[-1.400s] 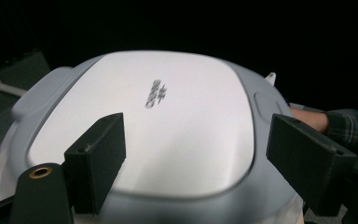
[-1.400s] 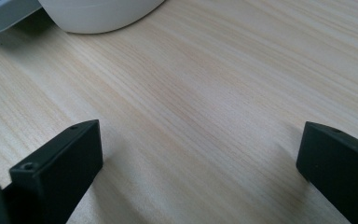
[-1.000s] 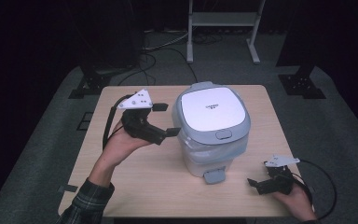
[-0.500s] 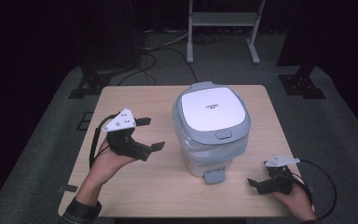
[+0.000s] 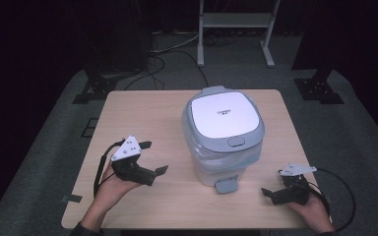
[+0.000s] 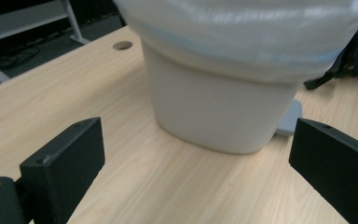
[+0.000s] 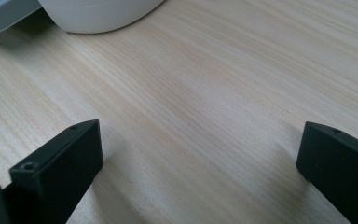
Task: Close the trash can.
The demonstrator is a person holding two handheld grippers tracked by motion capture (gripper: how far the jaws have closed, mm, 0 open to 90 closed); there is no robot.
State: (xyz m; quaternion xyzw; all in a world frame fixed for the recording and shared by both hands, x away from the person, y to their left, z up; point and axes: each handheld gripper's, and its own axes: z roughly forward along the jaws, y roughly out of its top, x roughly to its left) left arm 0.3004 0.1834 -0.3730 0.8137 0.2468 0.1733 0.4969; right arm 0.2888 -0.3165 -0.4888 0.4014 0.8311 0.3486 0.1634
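**Pedal bin stands between two open grippers on the wooden table**

A white plastic pedal bin (image 5: 224, 140) with a grey-rimmed, closed flat lid and a clear liner folded over its rim stands upright near the middle of the light wooden table (image 5: 142, 113). Its small grey foot pedal (image 5: 226, 185) juts out at the base on the person's side and rests on the tabletop.

The left gripper (image 5: 153, 158), black with a grey three-cornered plate on top, lies in the person's left hand (image 5: 112, 183) to the left of the bin, well apart from it and pointing toward it. Its jaws have just been opening and now stand wide, with nothing between them; in the left gripper view the bin's lower body (image 6: 219, 107) sits ahead across bare wood.

The right gripper (image 5: 271, 194) is low over the table's near right corner, held by the right hand (image 5: 312, 211), near the pedal but not touching it. Its jaws are spread wide over bare tabletop, and the bin's base (image 7: 98, 14) shows at the top edge of the right gripper view.
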